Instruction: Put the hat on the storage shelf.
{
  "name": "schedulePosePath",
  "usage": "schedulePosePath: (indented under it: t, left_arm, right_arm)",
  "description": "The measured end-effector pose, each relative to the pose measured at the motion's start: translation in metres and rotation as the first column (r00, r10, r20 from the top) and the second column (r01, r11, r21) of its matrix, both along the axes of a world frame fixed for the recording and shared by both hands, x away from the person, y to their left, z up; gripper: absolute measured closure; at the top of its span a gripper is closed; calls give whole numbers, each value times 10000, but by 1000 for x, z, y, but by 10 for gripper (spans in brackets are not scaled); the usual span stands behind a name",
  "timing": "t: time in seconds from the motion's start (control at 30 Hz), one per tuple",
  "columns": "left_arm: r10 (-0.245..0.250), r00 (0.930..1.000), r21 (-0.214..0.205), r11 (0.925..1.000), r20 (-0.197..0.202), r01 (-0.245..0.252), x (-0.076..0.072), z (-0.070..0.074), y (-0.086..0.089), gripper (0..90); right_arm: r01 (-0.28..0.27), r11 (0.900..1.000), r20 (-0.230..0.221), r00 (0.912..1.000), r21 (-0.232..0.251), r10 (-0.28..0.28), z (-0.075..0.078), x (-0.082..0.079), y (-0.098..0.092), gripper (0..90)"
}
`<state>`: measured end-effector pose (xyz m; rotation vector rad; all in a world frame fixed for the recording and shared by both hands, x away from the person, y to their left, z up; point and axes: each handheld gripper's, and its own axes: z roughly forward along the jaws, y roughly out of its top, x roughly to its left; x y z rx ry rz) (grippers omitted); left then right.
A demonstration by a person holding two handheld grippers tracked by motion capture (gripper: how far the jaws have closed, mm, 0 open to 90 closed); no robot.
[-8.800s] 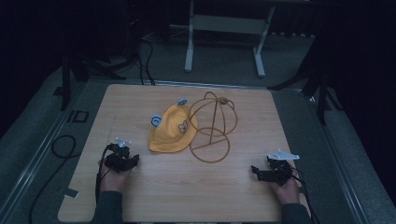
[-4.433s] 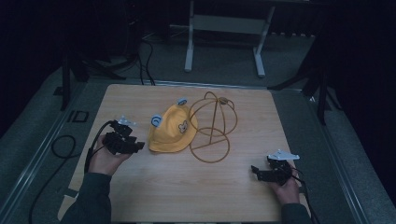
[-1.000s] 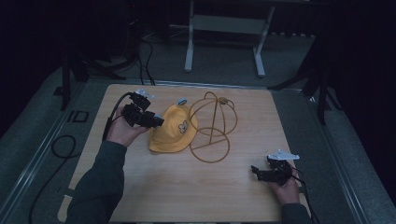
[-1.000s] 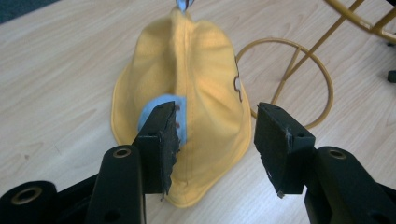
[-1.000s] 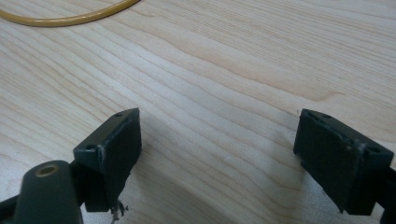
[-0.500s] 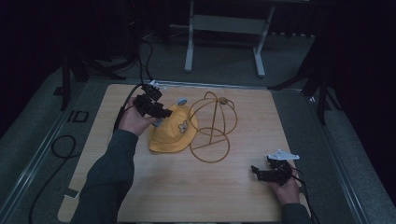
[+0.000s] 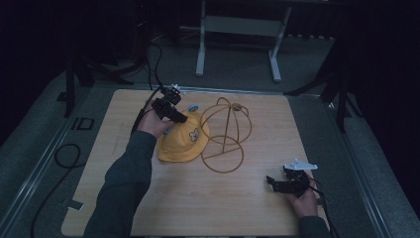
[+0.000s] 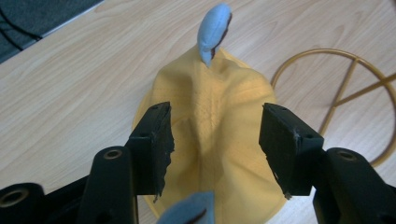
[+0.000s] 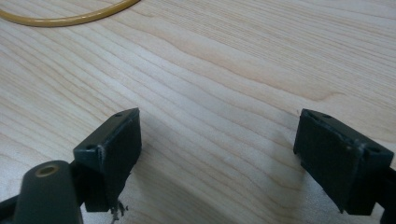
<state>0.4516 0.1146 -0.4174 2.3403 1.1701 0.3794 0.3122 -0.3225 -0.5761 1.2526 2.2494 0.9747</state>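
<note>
The yellow hat [image 7: 182, 143] lies on the wooden table [image 7: 124, 114] left of centre, its brim touching the base ring of the wire hat stand [image 7: 225, 136] beside it. The hat carries two blue ears; one blue ear [image 8: 213, 30] stands up at the far edge of the crown in the left gripper view. The left gripper [image 7: 174, 115] is positioned over the hat's far-left side; its jaws have just been opening and stand wide, with the raised yellow crown between them and the pads not pressing on the cloth. The right gripper [image 7: 275, 184] rests near the table's near right corner, well apart from the hat, its jaws wide over bare wood.
</note>
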Motion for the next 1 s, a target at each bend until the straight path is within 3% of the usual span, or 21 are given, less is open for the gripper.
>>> schedulePosePath:
  t: [0.07, 0.2, 0.57, 0.67, 0.8, 1.0]
  left_arm:
    - [35, 9998, 227, 9997, -216, -30, 5, -5, -2, 420]
    - [218, 9987, 205, 9996, -452, -209, 13, -12, -3, 422]
    - [121, 9955, 459, 9989, -942, -78, 22, -26, -7, 535]
    - [-88, 9926, 451, 9989, -1215, 143, 23, -27, -7, 667]
    - [-286, 9916, 560, 9978, -1264, 359, 21, -27, -7, 801]
    - [-463, 9904, 668, 9962, -1302, 553, 16, -23, -6, 824]
  right_arm:
    - [2, 10000, -1, 10000, 1, -2, 0, 0, 0, 151]
    - [9, 10000, 7, 10000, 12, -9, 0, 0, 0, 151]
    - [-3, 10000, 1, 10000, 1, 3, 0, 0, 0, 151]
    - [2, 10000, -1, 10000, 2, -2, 0, 0, 0, 151]
    - [1, 10000, -1, 10000, 1, -1, 0, 0, 0, 151]
    - [8, 10000, 8, 10000, 9, -8, 0, 0, 0, 151]
